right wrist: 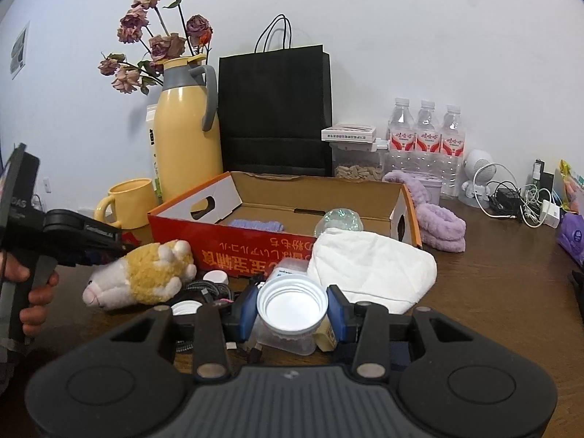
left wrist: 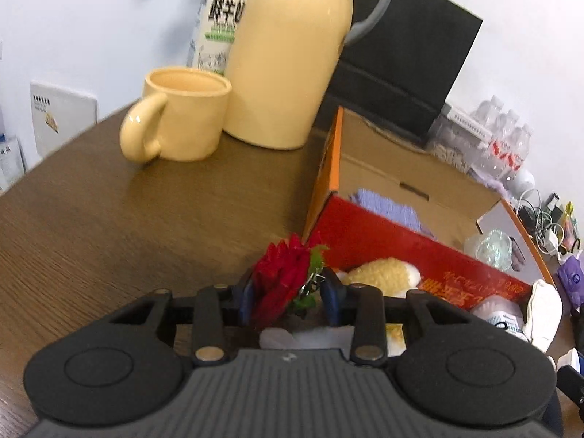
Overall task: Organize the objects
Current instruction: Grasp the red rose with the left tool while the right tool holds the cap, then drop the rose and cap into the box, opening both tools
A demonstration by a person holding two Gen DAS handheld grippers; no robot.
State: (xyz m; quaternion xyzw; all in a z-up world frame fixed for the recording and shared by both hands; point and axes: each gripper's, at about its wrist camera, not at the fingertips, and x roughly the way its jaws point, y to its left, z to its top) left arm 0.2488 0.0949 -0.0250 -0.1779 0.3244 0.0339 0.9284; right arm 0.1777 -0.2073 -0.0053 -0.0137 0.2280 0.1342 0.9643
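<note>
My left gripper (left wrist: 288, 288) is shut on a red artificial flower (left wrist: 279, 277) with green leaves, held above the table beside the red-orange cardboard box (left wrist: 401, 241). In the right wrist view the left gripper (right wrist: 120, 246) hovers over a yellow-and-white plush toy (right wrist: 146, 273). My right gripper (right wrist: 291, 308) is shut on an open white plastic jar (right wrist: 291, 304), its mouth facing the camera, in front of the box (right wrist: 255, 248). A white cloth pouch (right wrist: 372, 270) leans on the box front. Inside the box lie a lilac cloth (right wrist: 255, 224) and a clear glittery ball (right wrist: 339, 221).
A yellow mug (left wrist: 182, 120) and yellow thermos (left wrist: 288, 54) stand left of the box, with a milk carton (left wrist: 219, 18) and black paper bag (right wrist: 273, 109) behind. Purple slippers (right wrist: 434, 219), water bottles (right wrist: 425, 138), chargers and cables (right wrist: 522, 204) sit right. Jar lids (right wrist: 215, 276) and cables lie near the plush.
</note>
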